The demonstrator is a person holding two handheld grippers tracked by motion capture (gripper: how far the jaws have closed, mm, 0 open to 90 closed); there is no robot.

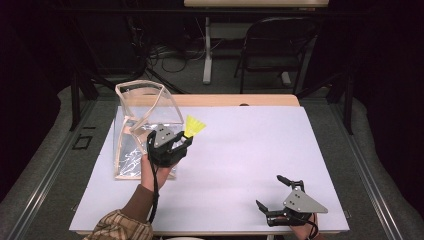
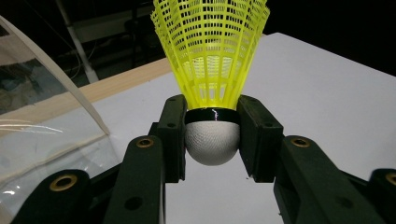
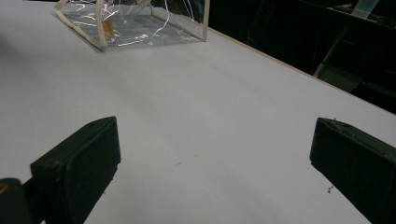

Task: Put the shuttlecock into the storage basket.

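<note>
A yellow shuttlecock (image 1: 194, 126) with a white cork base (image 2: 212, 142) is held above the white table. My left gripper (image 1: 186, 139) is shut on that base, the mesh skirt (image 2: 210, 51) pointing away from the jaws. It hangs just right of a clear plastic bag (image 1: 142, 125) with beige trim, which stands open at the table's left. At the near right edge my right gripper (image 1: 270, 192) rests low over the table with its jaws wide apart and nothing between them. In the right gripper view the bag (image 3: 135, 23) lies far off.
The white table top (image 1: 250, 145) lies on a wooden board (image 1: 235, 100). Behind it on the dark floor stand a black folding chair (image 1: 272, 45), a table leg (image 1: 207, 50) and loose cables (image 1: 165, 55).
</note>
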